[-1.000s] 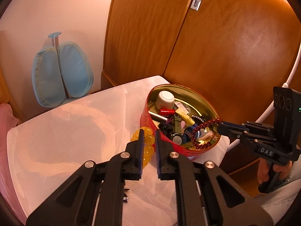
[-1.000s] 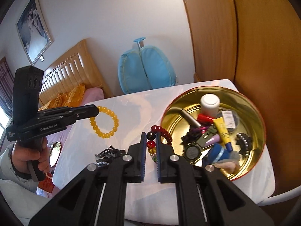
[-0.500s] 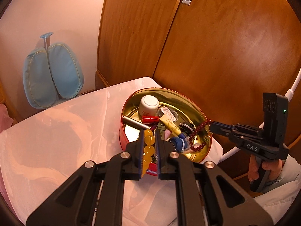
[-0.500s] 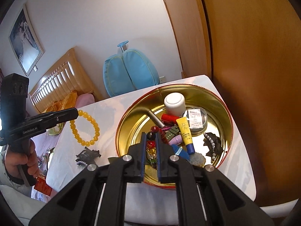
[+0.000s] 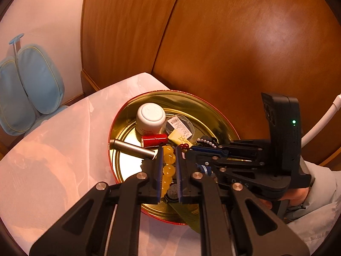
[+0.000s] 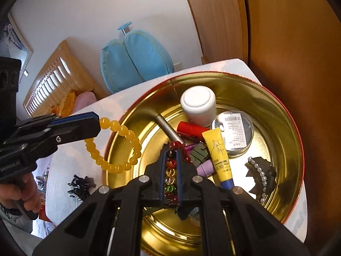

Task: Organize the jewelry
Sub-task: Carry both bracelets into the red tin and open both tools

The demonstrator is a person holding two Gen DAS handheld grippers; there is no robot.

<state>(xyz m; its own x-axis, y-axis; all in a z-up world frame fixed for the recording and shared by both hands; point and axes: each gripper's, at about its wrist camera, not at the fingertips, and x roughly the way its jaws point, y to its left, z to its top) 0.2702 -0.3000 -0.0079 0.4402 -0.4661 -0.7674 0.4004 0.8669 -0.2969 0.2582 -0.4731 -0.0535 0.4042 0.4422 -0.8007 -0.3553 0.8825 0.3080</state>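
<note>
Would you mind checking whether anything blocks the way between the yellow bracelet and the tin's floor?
Nothing visible does. The left gripper holds the yellow bracelet over the tin rim, and the bare gold floor on that side is open. The silver tube and right gripper sit nearby.

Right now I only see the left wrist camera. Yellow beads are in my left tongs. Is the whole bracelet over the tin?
Observer: Not all of it. In the right wrist view the yellow bracelet hangs from the left tongs as a full loop across the rim of the tin, part inside and part outside.
Child: What are the other tongs holding?
Observer: The right tongs are shut on a bead string with red, yellow and green beads.
Child: Is anything lying outside the tin?
Observer: Yes, a black hair clip lies on the table, to the left of the tin in that view.
</note>
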